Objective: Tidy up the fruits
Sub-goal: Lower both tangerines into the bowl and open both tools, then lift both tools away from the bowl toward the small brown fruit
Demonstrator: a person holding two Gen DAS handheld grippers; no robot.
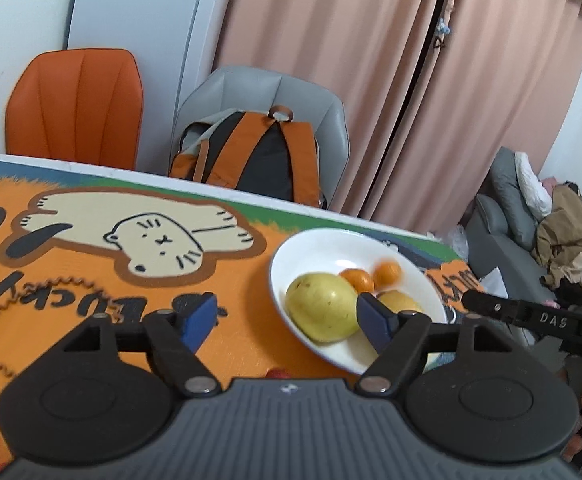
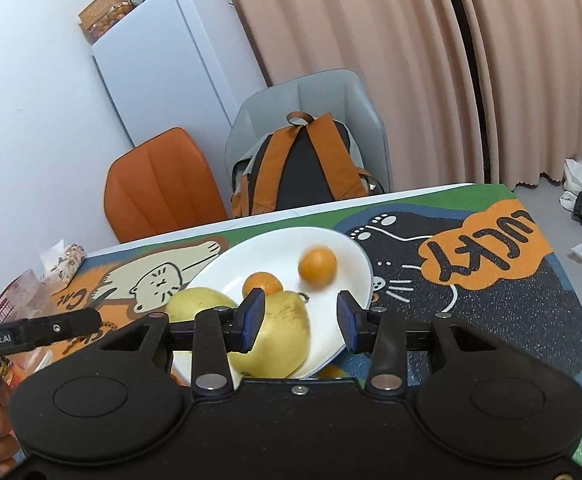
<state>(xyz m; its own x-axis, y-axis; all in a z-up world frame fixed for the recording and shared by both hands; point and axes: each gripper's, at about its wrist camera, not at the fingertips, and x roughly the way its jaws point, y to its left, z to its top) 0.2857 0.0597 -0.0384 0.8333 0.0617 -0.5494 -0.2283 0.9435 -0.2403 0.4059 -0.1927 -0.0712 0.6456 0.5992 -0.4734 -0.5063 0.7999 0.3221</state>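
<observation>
A white plate point(image 1: 315, 248) point(image 2: 275, 252) sits on the cat-print table mat. It holds two yellow-green pears point(image 1: 321, 306) point(image 2: 287, 332) and two small oranges. One orange point(image 2: 317, 265) is blurred, as if rolling; the other orange point(image 2: 262, 283) rests by the pears. Both oranges also show in the left wrist view point(image 1: 387, 274). My right gripper point(image 2: 299, 322) is open and empty just above the near pear. My left gripper point(image 1: 287, 320) is open and empty at the plate's left edge. A red thing point(image 1: 277, 373) peeks out below my left gripper.
An orange chair point(image 1: 75, 104) and a grey chair with an orange-black backpack point(image 1: 251, 152) stand behind the table. A white fridge point(image 2: 171, 60) stands at the wall. Packets point(image 2: 23, 300) lie at the table's left. A sofa with clothes point(image 1: 551, 232) is at right.
</observation>
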